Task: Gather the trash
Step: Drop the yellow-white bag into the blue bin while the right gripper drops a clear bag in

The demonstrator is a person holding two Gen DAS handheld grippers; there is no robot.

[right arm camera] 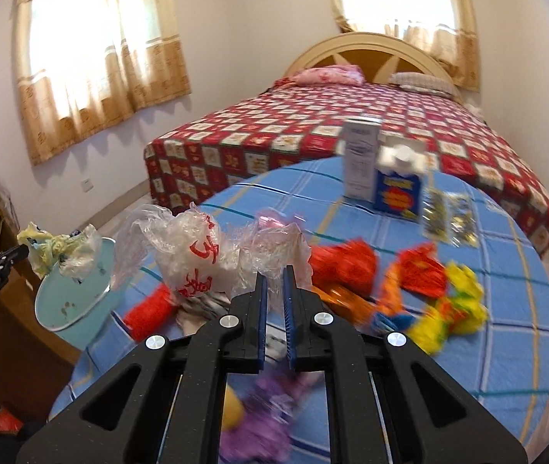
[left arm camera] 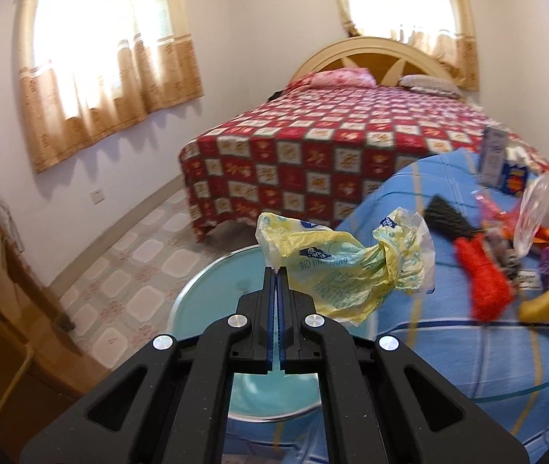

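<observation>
Two claws: left claw (left arm camera: 277, 270) pinching yellow bag (left arm camera: 345, 266), right claw (right arm camera: 275, 270) narrowly parted, gripping clear bag (right arm camera: 212, 255)

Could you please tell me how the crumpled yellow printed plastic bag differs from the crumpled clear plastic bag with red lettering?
The yellow printed plastic bag is opaque; the clear plastic bag with red lettering is see-through. The yellow one hangs over the light blue bin, pinched in the left hand-held gripper; the clear one is at the right hand-held gripper. Both are crumpled.

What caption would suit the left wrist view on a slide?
Left gripper holds a crumpled yellow plastic bag above the light blue bin, beside a cluttered table.
</observation>
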